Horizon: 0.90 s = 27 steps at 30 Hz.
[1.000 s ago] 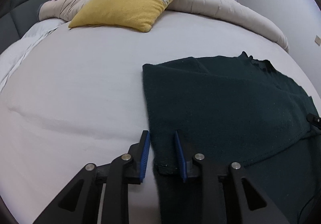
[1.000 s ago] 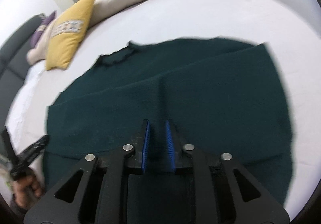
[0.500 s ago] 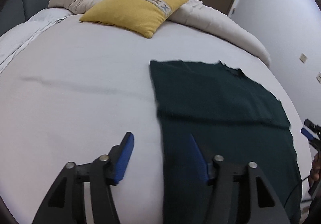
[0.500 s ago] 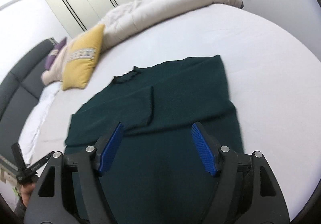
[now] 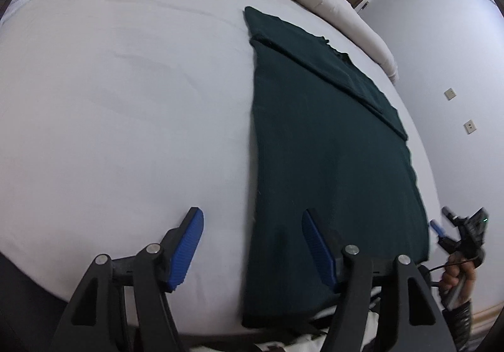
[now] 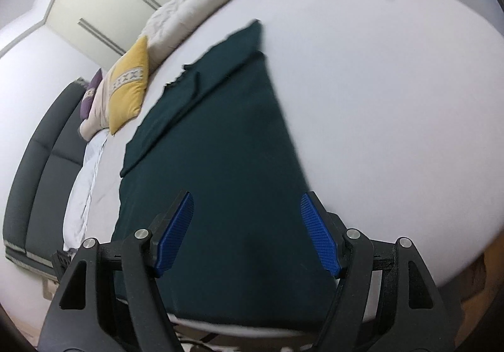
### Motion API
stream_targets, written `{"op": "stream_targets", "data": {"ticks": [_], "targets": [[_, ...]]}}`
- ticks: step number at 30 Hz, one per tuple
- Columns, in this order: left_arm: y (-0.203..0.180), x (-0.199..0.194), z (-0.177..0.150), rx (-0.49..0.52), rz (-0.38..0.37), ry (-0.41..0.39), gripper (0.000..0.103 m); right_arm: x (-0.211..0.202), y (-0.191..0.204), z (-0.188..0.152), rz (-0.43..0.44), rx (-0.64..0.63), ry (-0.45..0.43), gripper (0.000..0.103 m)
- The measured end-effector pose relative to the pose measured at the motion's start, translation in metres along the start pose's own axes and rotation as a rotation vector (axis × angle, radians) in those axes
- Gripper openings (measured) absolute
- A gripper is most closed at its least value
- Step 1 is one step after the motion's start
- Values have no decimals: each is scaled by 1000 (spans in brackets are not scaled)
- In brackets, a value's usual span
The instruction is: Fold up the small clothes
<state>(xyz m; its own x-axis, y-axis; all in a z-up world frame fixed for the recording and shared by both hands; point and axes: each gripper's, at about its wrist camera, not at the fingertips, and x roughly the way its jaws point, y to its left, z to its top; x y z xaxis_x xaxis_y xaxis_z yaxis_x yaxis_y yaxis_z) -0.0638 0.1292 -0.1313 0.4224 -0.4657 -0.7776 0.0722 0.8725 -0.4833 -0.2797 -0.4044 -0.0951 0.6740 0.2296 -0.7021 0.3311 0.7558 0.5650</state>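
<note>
White bedding point(image 5: 132, 118) is stretching out under both my tongs, and the dark green sweater point(image 5: 330, 163) is lying flat on it, sleeves folded in, hem at the near edge. My left gripper point(image 5: 252, 245) is spreading wider, clear of the cloth. My right gripper point(image 6: 247, 233) is hanging released above the sweater's hem.
</note>
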Motion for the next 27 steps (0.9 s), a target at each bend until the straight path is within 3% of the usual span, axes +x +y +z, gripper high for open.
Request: {"op": "stream_targets", "data": {"ticks": [7,12,20,27], "targets": [[-6,3,-10,29,1,56,57,-17,-39,-19,-15,66,23,69],[-7,3,-15,49,36,77,35,-21,-51,-25,-37,60,63,68],[-2,3,-23,33,-2,117,10,-18,-50,-30,-84,18,155,60],[-4,2,-26,30,-9,118,7,-8,-43,-38,-93,-22,245,58]]}}
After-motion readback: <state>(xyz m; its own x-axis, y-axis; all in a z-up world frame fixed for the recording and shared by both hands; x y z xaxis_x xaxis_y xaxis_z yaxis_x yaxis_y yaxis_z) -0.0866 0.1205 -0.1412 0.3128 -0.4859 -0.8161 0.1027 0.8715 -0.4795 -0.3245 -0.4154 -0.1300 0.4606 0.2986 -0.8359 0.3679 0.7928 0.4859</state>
